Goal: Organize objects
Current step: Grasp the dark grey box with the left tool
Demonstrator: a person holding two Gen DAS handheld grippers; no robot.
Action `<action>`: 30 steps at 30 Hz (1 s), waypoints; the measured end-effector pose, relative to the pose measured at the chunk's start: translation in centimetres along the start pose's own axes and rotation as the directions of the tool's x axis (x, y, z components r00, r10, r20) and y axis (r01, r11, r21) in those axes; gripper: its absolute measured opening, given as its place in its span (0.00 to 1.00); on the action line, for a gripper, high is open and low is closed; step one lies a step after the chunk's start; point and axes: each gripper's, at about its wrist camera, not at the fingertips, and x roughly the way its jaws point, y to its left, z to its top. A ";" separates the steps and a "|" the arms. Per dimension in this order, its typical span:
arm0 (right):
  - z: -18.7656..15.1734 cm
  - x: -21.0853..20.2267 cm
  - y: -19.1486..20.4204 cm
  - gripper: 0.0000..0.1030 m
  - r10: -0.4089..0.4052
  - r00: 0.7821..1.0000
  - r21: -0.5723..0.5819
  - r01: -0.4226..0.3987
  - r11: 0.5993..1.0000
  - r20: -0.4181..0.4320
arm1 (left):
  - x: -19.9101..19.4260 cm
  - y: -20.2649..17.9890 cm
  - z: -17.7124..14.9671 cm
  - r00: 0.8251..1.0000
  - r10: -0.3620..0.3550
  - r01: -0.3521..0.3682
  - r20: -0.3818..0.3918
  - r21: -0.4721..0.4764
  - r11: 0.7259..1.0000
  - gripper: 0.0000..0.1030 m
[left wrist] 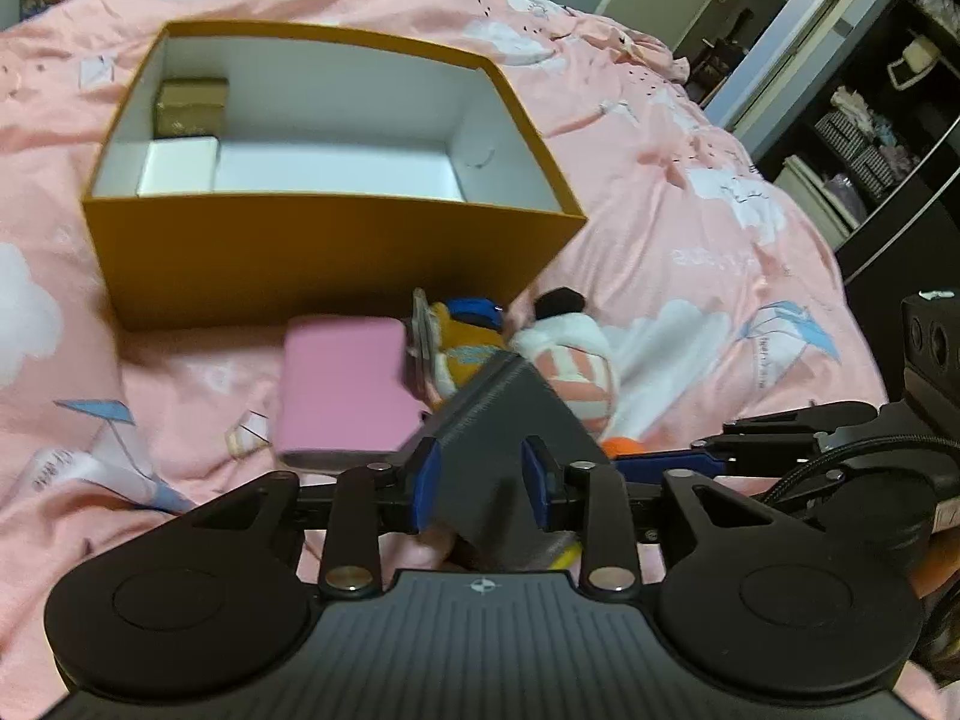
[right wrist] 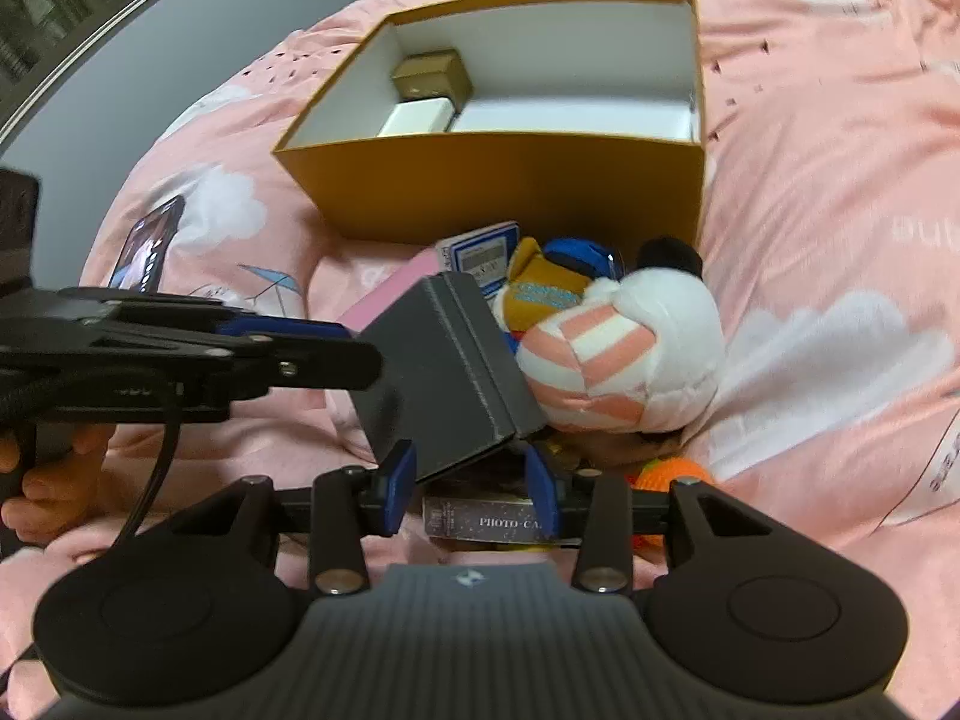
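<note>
Both grippers grip the same grey box (right wrist: 444, 372): left gripper (left wrist: 480, 480) fingers closed on one corner, right gripper (right wrist: 474, 474) fingers closed on its lower edge. It hangs tilted above the bed, just in front of the orange storage box (left wrist: 336, 258), over the plush toy (right wrist: 624, 354) and pink box (left wrist: 342, 384). Risk: corner grips are shallow, so uneven pulls could twist it loose onto the pile.

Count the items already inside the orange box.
2: a gold box in the orange box's far left corner, a white box just in front. The near wall may hide others.
</note>
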 end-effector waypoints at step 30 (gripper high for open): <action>1.0 2.3 -0.4 0.21 -0.002 0.995 -0.115 -0.009 0.993 -0.098 | 1.3 0.5 1.0 0.992 -0.086 0.098 -0.090 0.140 0.985 0.44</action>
